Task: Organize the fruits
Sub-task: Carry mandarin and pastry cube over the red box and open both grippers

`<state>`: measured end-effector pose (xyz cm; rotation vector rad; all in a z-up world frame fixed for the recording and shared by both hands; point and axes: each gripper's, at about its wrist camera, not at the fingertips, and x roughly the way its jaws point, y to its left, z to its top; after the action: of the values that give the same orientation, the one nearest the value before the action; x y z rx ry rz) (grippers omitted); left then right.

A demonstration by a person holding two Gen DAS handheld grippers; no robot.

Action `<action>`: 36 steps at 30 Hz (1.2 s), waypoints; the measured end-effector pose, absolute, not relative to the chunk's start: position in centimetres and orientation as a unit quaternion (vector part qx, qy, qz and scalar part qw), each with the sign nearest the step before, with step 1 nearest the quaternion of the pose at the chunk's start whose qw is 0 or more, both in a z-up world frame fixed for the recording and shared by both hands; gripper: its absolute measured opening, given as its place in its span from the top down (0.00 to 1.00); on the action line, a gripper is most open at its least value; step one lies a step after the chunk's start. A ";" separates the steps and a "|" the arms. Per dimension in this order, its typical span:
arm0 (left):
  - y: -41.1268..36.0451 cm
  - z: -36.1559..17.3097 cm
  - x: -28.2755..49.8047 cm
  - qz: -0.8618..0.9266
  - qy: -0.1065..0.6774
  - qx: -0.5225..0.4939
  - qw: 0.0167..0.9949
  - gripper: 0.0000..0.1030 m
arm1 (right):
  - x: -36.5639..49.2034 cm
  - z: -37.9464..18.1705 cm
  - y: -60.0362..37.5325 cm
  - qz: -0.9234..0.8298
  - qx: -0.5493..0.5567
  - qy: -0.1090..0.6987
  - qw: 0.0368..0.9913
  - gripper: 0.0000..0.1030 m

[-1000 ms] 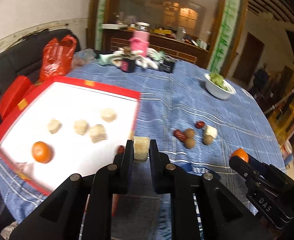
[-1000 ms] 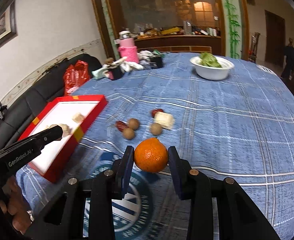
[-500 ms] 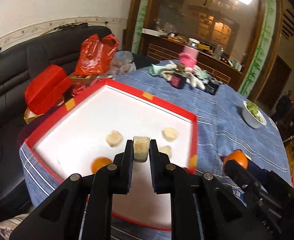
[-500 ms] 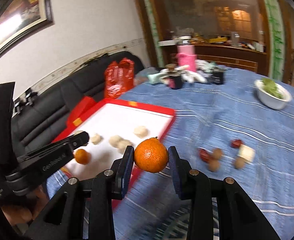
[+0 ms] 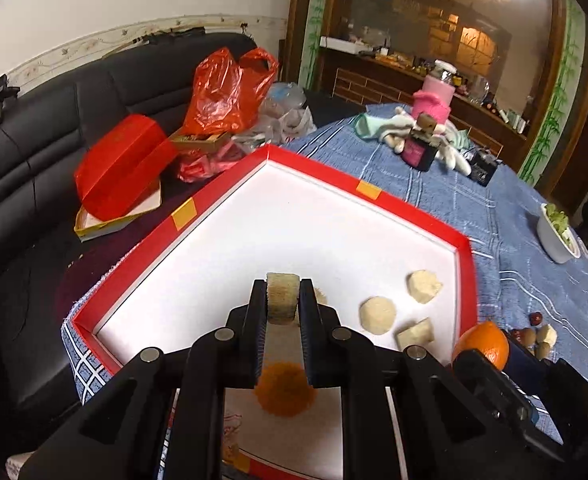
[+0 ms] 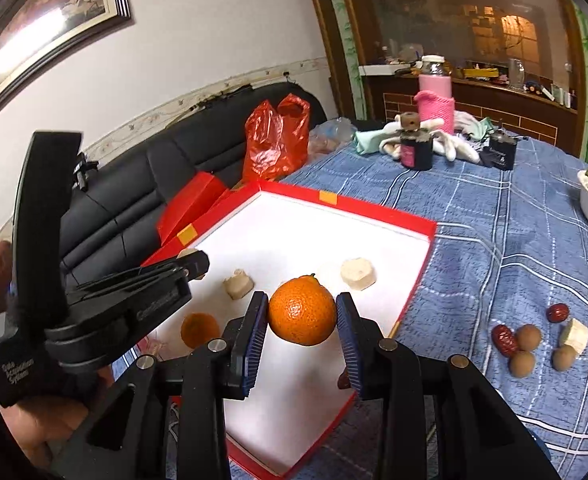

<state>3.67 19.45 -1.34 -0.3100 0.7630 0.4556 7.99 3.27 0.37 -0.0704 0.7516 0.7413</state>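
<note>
My left gripper pinches a pale chunk over the red tray; right gripper clamps an orange (both tight).

The tray has a red rim with orange tape patches and a white floor. The tablecloth is blue with a white plaid grid. The mandarin is bright orange, the dates dark red, the sofa black, the plastic bag red.
</note>
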 end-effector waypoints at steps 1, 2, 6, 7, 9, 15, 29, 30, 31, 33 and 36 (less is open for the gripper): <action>19.6 -1.5 3.7 0.220 0.369 -0.150 0.890 0.87 | 8.0 0.1 3.5 0.353 -0.037 0.363 0.861 0.66; 19.6 -1.6 3.7 0.221 0.370 -0.150 0.890 0.87 | 8.1 0.0 3.7 0.354 -0.039 0.366 0.860 0.66; 20.0 -2.0 3.8 0.222 0.375 -0.153 0.887 0.87 | 8.2 -0.6 4.1 0.353 -0.042 0.371 0.858 0.66; 20.0 -2.0 3.8 0.222 0.376 -0.153 0.886 0.87 | 8.2 -0.7 4.2 0.353 -0.042 0.372 0.858 0.66; 20.3 -2.0 3.9 0.223 0.376 -0.153 0.886 0.87 | 8.3 -0.9 4.4 0.352 -0.043 0.375 0.856 0.66; 20.9 -2.1 4.2 0.227 0.380 -0.156 0.883 0.87 | 8.9 -1.3 5.1 0.350 -0.047 0.381 0.855 0.66; 22.2 -3.2 4.9 0.241 0.410 -0.177 0.862 0.87 | 9.3 -2.2 5.9 0.342 -0.059 0.403 0.847 0.65; 22.2 -3.2 4.8 0.242 0.409 -0.178 0.862 0.87 | 9.3 -2.3 5.9 0.341 -0.060 0.404 0.847 0.65; 22.2 -3.2 4.7 0.245 0.408 -0.177 0.862 0.87 | 9.3 -2.3 5.8 0.341 -0.059 0.403 0.847 0.65; 22.2 -3.0 4.5 0.251 0.405 -0.178 0.861 0.87 | 9.3 -2.2 5.8 0.339 -0.060 0.403 0.848 0.65; 22.4 -2.9 4.5 0.255 0.412 -0.181 0.856 0.71 | 9.2 -2.1 5.7 0.336 -0.064 0.401 0.850 0.63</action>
<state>4.49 22.38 -2.95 -0.3814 0.8662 0.5350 9.21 5.68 -2.09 -0.1340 0.8439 0.7084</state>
